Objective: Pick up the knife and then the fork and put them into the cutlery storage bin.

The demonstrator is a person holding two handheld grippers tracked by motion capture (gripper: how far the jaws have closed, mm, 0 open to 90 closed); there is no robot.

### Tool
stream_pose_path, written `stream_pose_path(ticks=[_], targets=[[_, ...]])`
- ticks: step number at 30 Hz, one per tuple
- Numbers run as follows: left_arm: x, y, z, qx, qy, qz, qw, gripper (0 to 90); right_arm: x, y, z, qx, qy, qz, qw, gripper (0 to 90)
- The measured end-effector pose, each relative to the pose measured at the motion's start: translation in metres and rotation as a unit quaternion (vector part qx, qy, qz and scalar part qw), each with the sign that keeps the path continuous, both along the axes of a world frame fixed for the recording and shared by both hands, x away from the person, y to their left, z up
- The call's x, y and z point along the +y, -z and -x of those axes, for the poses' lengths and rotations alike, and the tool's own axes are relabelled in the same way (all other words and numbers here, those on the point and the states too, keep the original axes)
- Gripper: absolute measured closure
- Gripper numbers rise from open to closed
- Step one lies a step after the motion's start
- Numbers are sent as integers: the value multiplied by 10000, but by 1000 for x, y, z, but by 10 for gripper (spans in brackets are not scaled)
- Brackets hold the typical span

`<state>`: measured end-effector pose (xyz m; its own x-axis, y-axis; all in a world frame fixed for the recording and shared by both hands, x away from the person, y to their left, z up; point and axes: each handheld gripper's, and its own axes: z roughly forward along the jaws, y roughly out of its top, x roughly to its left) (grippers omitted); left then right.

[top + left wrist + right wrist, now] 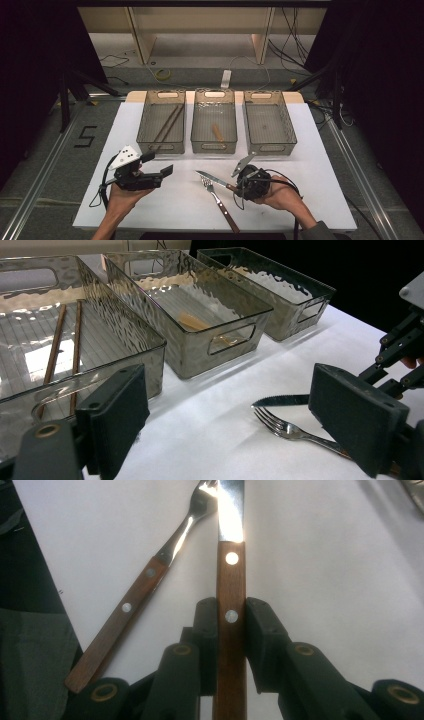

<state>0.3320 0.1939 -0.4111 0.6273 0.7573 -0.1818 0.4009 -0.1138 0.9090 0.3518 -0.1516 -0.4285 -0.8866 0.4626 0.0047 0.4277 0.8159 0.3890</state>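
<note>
Knife (231, 587) with wooden handle, clamped between the pads of the right gripper (231, 615), blade pointing left over the white table (310, 150) in the high view. Fork (218, 199) flat on the table just beside it, tines close to the blade (touching or not, hard to tell). Left gripper (230, 420) held apart at the left, jaws wide and empty. Beyond, three clear bins in a row: left bin (147, 117) with two chopsticks (167, 125), middle bin (214, 145) with a small wooden piece (218, 132), right bin (287, 122).

The knife (231, 600) and fork (145, 585) have reddish-brown wooden handles with silver rivets. The surface (165, 200) is white. The bins (200, 315) are smoky, rippled, see-through grey.
</note>
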Motion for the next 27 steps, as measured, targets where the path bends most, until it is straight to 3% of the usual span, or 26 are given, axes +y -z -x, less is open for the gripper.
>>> stream_pose_path(ticks=[7,10,15,18,20,27], targets=[[1,0,0,11,-29,39,10000,153,-10,-19,-7,-227,216,-192,9993,769],[1,0,0,12,-37,41,10000,153,-18,-32,-17,-400,438,-410,9974,769],[1,0,0,13,-51,49,10000,154,-28,-41,-31,-579,674,-464,9950,769],[1,0,0,17,-57,56,10000,153,-34,-48,-38,-843,847,-257,9925,769],[1,0,-1,21,-65,57,10000,154,-38,-54,-44,-939,973,-343,9902,769],[1,0,0,19,-65,70,10000,154,-65,-63,-77,-959,1555,-489,9820,769]])
